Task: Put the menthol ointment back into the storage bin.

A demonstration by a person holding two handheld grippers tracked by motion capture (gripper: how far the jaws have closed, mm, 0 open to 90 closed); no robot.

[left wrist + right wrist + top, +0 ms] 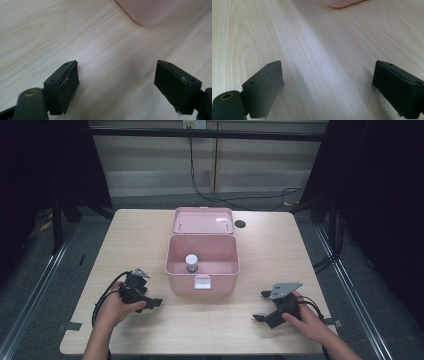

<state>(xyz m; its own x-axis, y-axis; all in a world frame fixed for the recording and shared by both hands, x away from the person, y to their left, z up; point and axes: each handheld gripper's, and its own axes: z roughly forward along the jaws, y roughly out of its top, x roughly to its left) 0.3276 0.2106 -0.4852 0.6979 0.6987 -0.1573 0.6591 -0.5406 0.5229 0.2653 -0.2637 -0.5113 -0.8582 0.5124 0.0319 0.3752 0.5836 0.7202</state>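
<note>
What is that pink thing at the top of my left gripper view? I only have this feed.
Observer: It is a corner of a pink box standing mid-table with its lid swung open toward the far side.
Operator: Anything in it?
Observer: Yes, one small white-capped bottle stands upright on the box floor.
Operator: Where is the other gripper?
Observer: The right gripper sits near the table's front right, apart from the box, jaws open and holding nothing.
</note>
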